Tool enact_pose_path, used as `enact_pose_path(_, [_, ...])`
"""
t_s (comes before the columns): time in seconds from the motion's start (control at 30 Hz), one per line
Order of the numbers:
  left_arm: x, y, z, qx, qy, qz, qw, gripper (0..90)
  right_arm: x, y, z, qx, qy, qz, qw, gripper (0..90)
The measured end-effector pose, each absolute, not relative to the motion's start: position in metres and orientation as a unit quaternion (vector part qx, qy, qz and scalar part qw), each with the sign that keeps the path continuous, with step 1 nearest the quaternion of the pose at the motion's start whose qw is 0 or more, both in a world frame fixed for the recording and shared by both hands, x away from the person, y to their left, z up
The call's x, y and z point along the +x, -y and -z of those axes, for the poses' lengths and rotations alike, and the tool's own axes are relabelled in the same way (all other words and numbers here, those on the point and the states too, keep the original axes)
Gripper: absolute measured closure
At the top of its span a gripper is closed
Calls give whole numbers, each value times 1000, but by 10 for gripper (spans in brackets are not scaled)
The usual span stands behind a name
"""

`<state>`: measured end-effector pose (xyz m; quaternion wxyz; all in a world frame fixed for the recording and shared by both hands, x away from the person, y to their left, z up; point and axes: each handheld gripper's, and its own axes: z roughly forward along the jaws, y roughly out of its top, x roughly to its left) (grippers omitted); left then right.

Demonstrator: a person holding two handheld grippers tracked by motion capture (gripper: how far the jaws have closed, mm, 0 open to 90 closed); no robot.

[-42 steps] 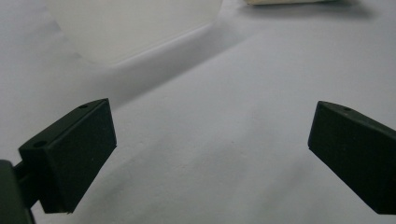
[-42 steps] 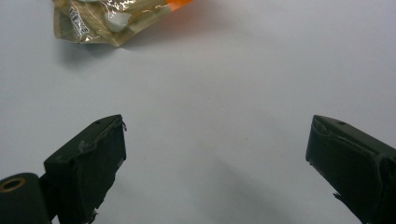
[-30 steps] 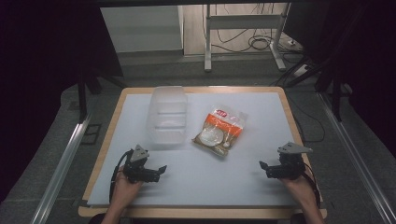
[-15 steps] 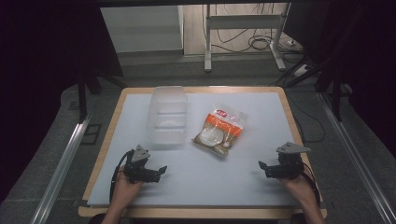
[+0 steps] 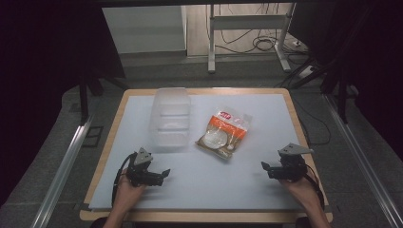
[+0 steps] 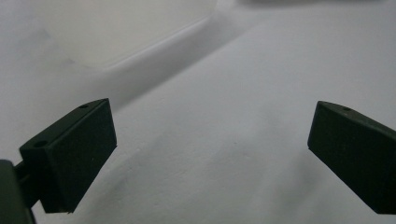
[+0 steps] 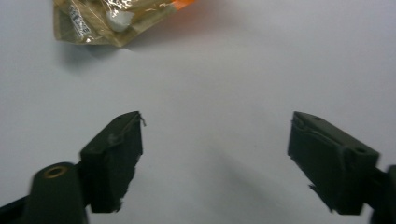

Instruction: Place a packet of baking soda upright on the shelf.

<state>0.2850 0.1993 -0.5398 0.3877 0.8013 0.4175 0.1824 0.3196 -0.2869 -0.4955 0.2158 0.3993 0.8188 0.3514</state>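
A clear plastic container [image 5: 171, 118] is seen toward the far left of the bench [image 5: 266, 199], with a crinkled snack packet [image 5: 224, 133] lying just beside it on the right, apart from it. The left gripper [image 5: 164, 173] is held low near the front edge, its fingers [image 6: 74, 154] spread wide with nothing between them, the container's corner [image 6: 140, 42] being seen ahead. The right gripper [image 5: 264, 167] is likewise held at the front right, fingers [image 7: 114, 158] wide apart and empty, the packet [image 7: 112, 18] lying well ahead.
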Motion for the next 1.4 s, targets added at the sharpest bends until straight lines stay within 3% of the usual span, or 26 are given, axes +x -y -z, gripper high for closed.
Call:
enact_pose_path(0.17, [285, -198, 540, 805, -415, -182, 384, 12, 321, 282, 491, 394, -821, -368, 189, 327])
enact_pose_path(0.33, [284, -198, 539, 803, -415, -188, 383, 11, 323, 268, 485, 372, -834, -368, 177, 536])
enact_pose_path(0.37, [284, -198, 539, 803, -415, -188, 383, 11, 323, 268, 485, 372, -834, -368, 177, 536])
enact_pose_path(0.4, [284, -198, 539, 802, -417, -190, 384, 12, 327, 263, 483, 365, -837, -371, 167, 643])
enact_pose_path(0.47, [285, -198, 539, 802, -416, -190, 384, 12, 331, 258, 482, 359, -843, -368, 159, 720])
enact_pose_path(0.5, [285, -198, 539, 802, -416, -190, 384, 12, 331, 258, 482, 359, -843, -368, 159, 720])
enact_pose_path(0.53, [285, -198, 539, 803, -416, -190, 383, 11, 336, 250, 482, 350, -853, -356, 153, 788])
enact_pose_path(0.63, [285, -197, 540, 803, -414, -189, 383, 12, 345, 238, 480, 329, -866, -342, 157, 862])
enact_pose_path(1.4, [285, -196, 540, 808, -406, -187, 384, 11, 433, 123, 477, 268, -883, -344, 174, 883])
